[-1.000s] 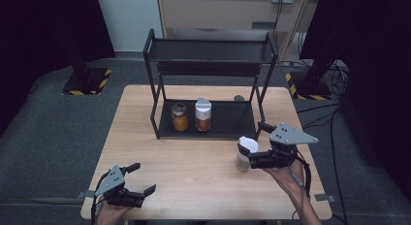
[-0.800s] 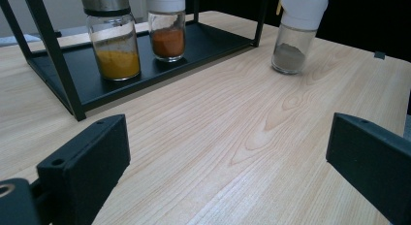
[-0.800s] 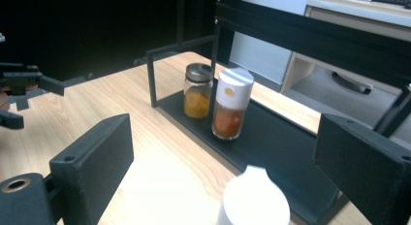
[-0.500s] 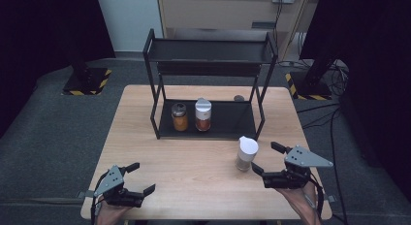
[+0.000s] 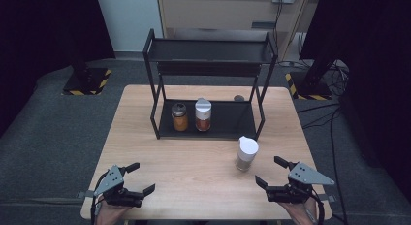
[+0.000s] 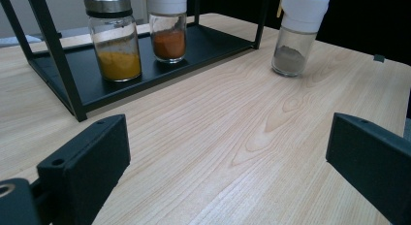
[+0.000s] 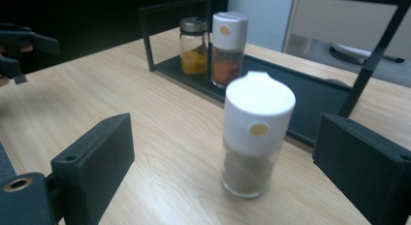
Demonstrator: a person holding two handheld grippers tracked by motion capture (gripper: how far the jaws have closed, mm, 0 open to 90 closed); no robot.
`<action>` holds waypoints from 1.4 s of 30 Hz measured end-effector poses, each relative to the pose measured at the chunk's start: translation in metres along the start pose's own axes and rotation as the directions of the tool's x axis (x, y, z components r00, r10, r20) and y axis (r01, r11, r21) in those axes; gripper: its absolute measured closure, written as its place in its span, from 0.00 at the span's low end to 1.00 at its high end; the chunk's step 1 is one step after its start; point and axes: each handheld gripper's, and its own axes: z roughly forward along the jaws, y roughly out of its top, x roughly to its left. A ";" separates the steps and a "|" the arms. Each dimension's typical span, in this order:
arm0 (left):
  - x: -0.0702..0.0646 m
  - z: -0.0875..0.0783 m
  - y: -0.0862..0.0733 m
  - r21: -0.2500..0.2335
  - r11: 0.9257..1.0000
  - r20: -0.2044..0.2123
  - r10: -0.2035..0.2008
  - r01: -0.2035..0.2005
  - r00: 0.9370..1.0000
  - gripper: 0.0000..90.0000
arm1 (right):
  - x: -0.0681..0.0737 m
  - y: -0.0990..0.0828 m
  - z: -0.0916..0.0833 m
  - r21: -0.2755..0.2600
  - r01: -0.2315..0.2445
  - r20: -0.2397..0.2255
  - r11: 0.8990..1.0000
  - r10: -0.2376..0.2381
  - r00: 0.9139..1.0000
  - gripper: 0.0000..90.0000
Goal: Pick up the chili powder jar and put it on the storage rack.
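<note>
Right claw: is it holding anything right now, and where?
Nothing. The right claw is open on the table, clear of the white-capped jar standing free.

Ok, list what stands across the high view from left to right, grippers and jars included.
Left gripper with black jaws → glass jar of yellow-orange spice with a metal lid → taller glass jar of red-brown spice with a white cap → glass shaker of grey-brown powder with a white cap standing on the wooden table → right gripper, jaws open.

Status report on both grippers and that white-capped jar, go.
Left gripper open, empty. Right gripper open, short of the white-capped jar. Jar upright on the table, in front of the rack. Nothing between.
</note>
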 end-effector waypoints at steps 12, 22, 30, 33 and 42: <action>0.001 0.000 0.000 0.001 1.000 0.001 -0.004 0.004 1.000 0.01 | -0.001 -0.027 -0.003 0.022 -0.030 0.012 0.999 0.030 0.999 0.09; 0.000 0.000 0.000 -0.004 1.000 0.008 0.006 -0.006 1.000 0.01 | -0.002 -0.036 -0.005 -0.007 -0.030 0.021 1.000 0.030 0.999 0.09; 0.000 0.000 0.000 -0.008 1.000 0.010 0.009 -0.009 1.000 0.01 | -0.003 -0.039 -0.002 -0.005 -0.034 0.011 0.999 0.034 0.999 0.08; 0.000 0.000 0.000 -0.011 1.000 0.008 0.006 -0.006 1.000 0.01 | -0.002 -0.040 -0.003 -0.010 -0.027 0.026 1.000 0.027 0.999 0.08; 0.001 -0.003 -0.002 -0.026 1.000 0.000 -0.007 0.007 1.000 0.01 | 0.000 -0.042 -0.007 -0.018 -0.044 0.085 0.999 0.045 0.995 0.08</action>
